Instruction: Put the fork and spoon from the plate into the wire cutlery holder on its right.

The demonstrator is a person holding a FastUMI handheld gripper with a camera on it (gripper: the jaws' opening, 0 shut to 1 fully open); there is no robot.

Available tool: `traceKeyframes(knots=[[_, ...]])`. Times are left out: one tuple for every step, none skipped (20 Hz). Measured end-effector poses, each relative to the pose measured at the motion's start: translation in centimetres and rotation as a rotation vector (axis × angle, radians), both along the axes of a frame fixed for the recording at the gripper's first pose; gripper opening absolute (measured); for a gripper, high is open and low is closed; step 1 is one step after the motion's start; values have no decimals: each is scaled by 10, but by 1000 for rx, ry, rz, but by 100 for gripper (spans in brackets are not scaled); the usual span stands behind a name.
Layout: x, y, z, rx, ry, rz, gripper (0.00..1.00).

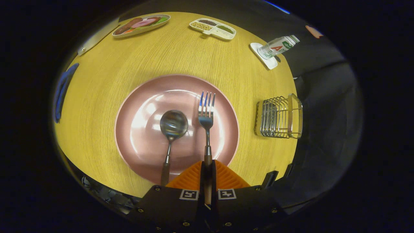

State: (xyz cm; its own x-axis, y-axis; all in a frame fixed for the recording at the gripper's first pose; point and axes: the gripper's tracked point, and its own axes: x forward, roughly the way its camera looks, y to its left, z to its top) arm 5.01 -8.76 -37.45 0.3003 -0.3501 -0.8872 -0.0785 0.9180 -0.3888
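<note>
Gripper (207,181): fingers clamped on the fork (206,116) handle, tines toward 12 o'clock over the plate (129,106). Spoon (173,129): on the plate, just beside the fork at 9 o'clock. Wire cutlery holder (279,117): at 3 o'clock of the plate, apart.

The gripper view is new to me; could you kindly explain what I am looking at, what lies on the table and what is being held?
This picture comes from a fisheye camera riding on a hand-held two-finger gripper, looking forward along its fingers. There is no robot arm; a person carries the tool. The fingers are closed on the handle of a fork, whose tines point away over a pink plate. A spoon lies on the plate beside the fork, untouched. The plate sits on a yellow wooden table. To the plate's right stands the wire cutlery holder, where both pieces should go. Farther off are a divided tray of beans, a platter of food and a bottle lying on a small white dish.
</note>
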Motion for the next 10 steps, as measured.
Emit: traceKeyframes(knots=[[1, -2, 8, -9, -8, -5, 8], [1, -5, 14, -14, -18, -14, 8], [1, -9, 23, -18, -30, -28, 8], [1, -13, 31, -24, -41, -45, 8], [0, -20, 39, -32, -52, -63, 8], [-1, -27, 47, -43, -59, -81, 8], [-1, -35, 56, -58, -60, -95, 8], [-3, -44, 62, -79, -57, -105, 8], [-4, -54, 68, -92, -55, -115, 8], [-4, -61, 74, -88, -64, -135, 8]])
